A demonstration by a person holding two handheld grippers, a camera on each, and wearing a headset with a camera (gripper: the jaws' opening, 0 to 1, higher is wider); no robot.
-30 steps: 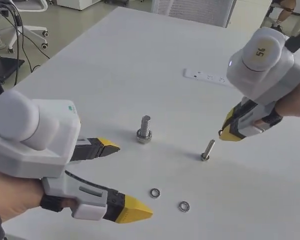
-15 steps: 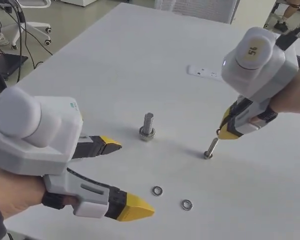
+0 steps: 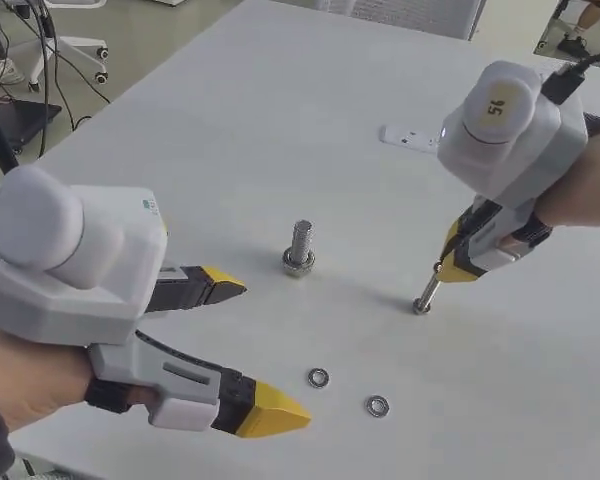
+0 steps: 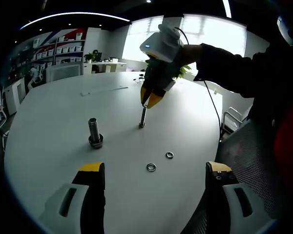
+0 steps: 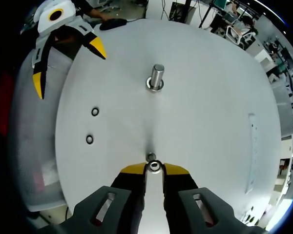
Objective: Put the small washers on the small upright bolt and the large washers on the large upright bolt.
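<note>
Right gripper (image 5: pixel 155 169), clamped on a small washer (image 5: pixel 155 166), hovers over the small bolt (image 3: pixel 423 295) to align hole with shank; left gripper (image 4: pixel 155 168), jaws apart, faces two loose washers (image 3: pixel 319 377).

Left hand-held gripper (image 3: pixel 265 352): white housing, yellow tips; right hand-held gripper (image 3: pixel 446 268): "56" label.

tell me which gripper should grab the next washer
Left. The left gripper, jaws open, is beside the loose washers; the right gripper holds a washer at the small bolt.
</note>
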